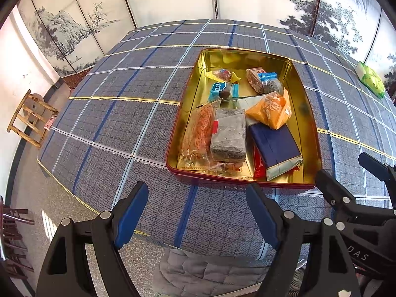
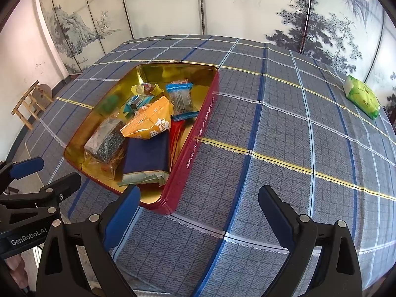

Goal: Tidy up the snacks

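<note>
A red tin with a gold inside (image 1: 307, 113) (image 2: 198, 136) sits on the checked tablecloth, filled with several wrapped snacks: an orange packet (image 1: 271, 111) (image 2: 148, 123), a dark blue packet (image 1: 274, 146) (image 2: 146, 156), a grey block in clear wrap (image 1: 229, 133) (image 2: 106, 141) and a blue-edged candy bag (image 1: 267, 81) (image 2: 182, 101). My left gripper (image 1: 198, 212) hovers open just in front of the tin's near rim, nothing between its fingers. My right gripper (image 2: 198, 212) hangs open by the tin's near right corner, also holding nothing.
A green packet (image 1: 371, 79) (image 2: 362, 95) lies near the table's far right edge. Painted folding screens stand behind the table. A wooden stool (image 1: 32, 118) (image 2: 29, 104) stands on the floor at the left. Grey padded clothing (image 1: 210, 272) shows below the table's near edge.
</note>
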The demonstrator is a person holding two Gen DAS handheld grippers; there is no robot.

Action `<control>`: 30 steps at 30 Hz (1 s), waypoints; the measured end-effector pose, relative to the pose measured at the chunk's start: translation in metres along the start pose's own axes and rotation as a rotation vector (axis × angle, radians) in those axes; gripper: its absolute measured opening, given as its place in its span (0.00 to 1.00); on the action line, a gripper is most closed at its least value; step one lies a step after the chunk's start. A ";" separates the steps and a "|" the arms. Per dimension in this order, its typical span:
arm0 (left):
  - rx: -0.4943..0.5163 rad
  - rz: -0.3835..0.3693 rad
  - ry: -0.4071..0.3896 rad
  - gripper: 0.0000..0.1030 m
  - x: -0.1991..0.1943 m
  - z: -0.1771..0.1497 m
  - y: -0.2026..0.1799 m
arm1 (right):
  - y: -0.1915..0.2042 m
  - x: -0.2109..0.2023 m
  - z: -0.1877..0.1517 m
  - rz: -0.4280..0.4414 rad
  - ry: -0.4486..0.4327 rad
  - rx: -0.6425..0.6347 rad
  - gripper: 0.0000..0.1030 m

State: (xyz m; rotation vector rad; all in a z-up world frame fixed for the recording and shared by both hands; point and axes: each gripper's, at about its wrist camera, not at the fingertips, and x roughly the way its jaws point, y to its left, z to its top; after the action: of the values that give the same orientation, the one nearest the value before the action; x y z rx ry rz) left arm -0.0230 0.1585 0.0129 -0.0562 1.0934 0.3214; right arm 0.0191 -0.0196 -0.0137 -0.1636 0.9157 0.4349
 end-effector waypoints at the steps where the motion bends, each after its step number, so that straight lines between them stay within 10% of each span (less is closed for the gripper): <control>1: 0.000 -0.001 0.000 0.76 0.000 0.000 0.000 | 0.001 0.000 0.000 -0.001 -0.001 -0.003 0.93; 30: -0.022 -0.006 0.007 0.76 0.001 0.001 0.008 | 0.009 0.007 -0.003 0.004 0.030 -0.030 0.94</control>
State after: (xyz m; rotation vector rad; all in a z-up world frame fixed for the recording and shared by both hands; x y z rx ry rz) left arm -0.0237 0.1671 0.0133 -0.0801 1.0970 0.3274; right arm 0.0165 -0.0102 -0.0207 -0.1962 0.9394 0.4509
